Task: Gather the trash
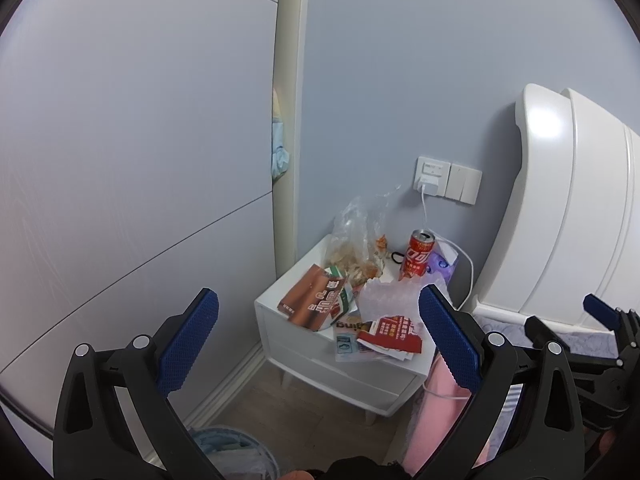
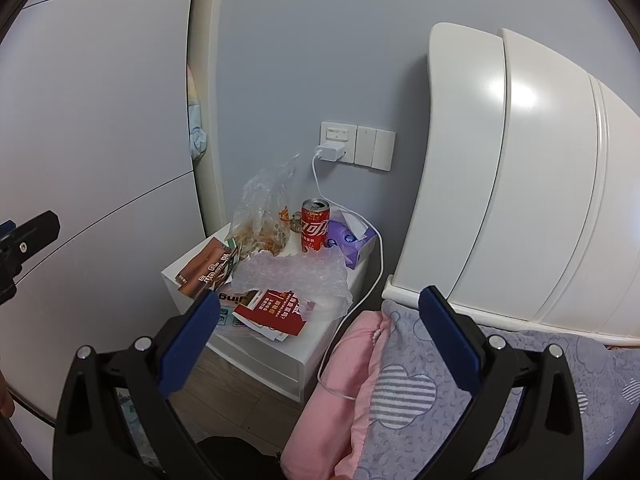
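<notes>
Trash covers a white nightstand: a red soda can, a crumpled clear plastic bag with food scraps, a brown snack wrapper, bubble wrap and a red leaflet. My left gripper is open, held back from the nightstand with nothing between its fingers. My right gripper is also open and empty, above the bed's edge; it shows at the right edge of the left wrist view.
A purple tissue pack sits behind the can. A white charger cable runs from the wall socket down past the nightstand. Right: white headboard, pink pillow, patterned blanket. A lined bin stands on the floor; wardrobe doors left.
</notes>
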A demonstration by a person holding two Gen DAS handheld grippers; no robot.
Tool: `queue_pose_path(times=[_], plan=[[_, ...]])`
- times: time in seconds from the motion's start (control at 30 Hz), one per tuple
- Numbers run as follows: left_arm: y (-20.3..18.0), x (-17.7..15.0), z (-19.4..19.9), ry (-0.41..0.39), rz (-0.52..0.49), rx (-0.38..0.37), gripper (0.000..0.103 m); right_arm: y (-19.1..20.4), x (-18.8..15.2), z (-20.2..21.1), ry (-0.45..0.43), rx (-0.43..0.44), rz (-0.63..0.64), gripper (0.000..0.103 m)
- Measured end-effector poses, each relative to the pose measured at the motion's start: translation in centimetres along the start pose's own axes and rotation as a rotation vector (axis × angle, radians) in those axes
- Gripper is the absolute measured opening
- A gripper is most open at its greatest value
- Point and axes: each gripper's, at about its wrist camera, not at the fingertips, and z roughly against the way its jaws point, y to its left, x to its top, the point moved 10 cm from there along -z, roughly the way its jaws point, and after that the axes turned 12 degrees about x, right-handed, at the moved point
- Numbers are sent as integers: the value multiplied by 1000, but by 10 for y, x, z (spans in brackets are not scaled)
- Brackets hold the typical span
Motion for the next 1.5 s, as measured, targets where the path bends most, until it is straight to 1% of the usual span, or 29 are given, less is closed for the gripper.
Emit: queue_pose_path(times=[0.17, 0.37, 0.43, 0.57, 0.7, 0.83, 0.93, 1.07, 1.17, 1.3, 1.37, 1.5], plan=[[0, -4, -4, 16, -4, 5, 97, -1, 0, -1, 3, -1, -3, 97], [0, -5, -5, 6, -10, 1, 97, -3, -2, -1, 3, -2, 0, 97], [0, -11, -8, 13, -21, -9, 97, -5, -4, -1, 7, -5, 0, 97], [-8, -28, -19, 67, -42, -105, 97, -7, -6, -3, 7, 0, 1, 97], [-6, -41, -27, 74, -60, -109, 97, -4, -10, -6, 4, 19, 16, 97], [-7, -49, -32, 69, -78, -128, 97, 2, -13, -10, -4, 46, 47, 97], [-10, -53, -36, 76, -96, -148, 97, 4, -18, -17, 19, 52, 68, 97], [-15, -55, -37, 77, -106, -167, 97, 2, -24, -24, 36, 73, 51, 97], [-21, -55, -41, 78, -131, -191, 97, -2, -23, -27, 32, 73, 57, 97], [-38, -59, -49, 82, -179, -242, 97, -11, -21, -32, 27, 87, 64, 97], [-45, -60, -53, 74, -194, -257, 97, -14, -20, -34, 21, 99, 90, 97], [-64, -66, -64, 70, -239, -286, 97, -14, -25, -43, 37, 131, 167, 97]])
